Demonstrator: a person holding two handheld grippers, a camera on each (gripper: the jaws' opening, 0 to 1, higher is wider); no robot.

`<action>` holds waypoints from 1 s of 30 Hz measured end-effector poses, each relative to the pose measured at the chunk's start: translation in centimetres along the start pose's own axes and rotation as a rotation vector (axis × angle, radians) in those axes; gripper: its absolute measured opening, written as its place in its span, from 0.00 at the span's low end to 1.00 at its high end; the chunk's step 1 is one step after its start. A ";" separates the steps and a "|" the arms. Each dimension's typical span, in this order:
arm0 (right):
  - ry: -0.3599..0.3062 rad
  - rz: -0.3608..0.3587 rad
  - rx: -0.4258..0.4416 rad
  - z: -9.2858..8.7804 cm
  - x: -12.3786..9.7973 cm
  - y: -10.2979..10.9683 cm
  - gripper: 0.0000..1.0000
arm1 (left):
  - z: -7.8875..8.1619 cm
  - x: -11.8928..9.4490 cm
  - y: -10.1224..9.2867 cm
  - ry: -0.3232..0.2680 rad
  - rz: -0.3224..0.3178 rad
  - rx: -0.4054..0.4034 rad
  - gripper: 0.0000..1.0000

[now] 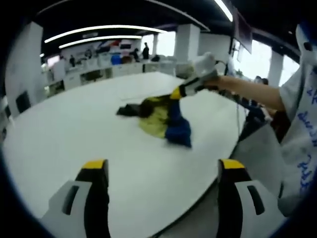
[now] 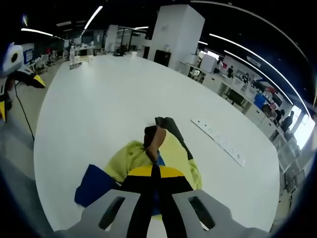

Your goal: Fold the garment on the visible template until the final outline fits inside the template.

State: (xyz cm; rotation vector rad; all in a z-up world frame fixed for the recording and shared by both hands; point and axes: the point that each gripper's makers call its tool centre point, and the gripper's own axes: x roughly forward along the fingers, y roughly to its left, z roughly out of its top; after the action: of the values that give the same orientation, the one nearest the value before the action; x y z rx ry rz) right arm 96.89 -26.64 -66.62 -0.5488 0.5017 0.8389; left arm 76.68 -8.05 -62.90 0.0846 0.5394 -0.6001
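The garment [image 1: 163, 119] is showing yellow-green, royal blue and dark brown patches, the blue lying at its 5 o'clock end. The desk [image 1: 74, 129] is showing plain white. Both grippers, left gripper [image 1: 163, 171] and right gripper [image 2: 154, 173], are wearing yellow tips over black and grey.

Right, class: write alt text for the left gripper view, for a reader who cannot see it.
A crumpled yellow and blue garment lies on a white table, pinched at its top by the right gripper, which a person's arm holds in from the right. The left gripper hangs open near the table's edge.
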 end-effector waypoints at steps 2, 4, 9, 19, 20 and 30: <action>-0.003 0.000 0.006 0.1 -0.1 0.1 0.02 | 0.5 0.5 0.5 -0.024 0.003 0.011 0.86; -0.002 -0.002 0.005 0.1 -0.3 0.1 0.02 | 0.7 1.2 0.8 -0.032 -0.010 -0.007 0.86; 0.000 -0.004 0.012 0.1 -0.5 0.3 0.02 | 1.2 2.6 1.7 -0.047 -0.024 -0.013 0.82; -0.006 -0.009 0.015 0.4 -1.1 0.3 0.02 | 2.4 5.5 2.8 -0.068 -0.036 0.063 0.81; -0.006 -0.008 0.017 0.5 -1.2 0.3 0.02 | 2.7 5.8 2.9 -0.080 -0.037 0.070 0.80; -0.004 -0.016 0.003 0.4 -1.6 -0.1 0.02 | 3.4 8.6 3.3 -0.091 -0.095 0.094 0.72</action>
State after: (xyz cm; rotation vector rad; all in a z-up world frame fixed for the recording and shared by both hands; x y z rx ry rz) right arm 96.15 -27.34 -65.35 -0.5478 0.4941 0.8233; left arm 86.03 -10.49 -64.64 0.1204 0.4290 -0.7186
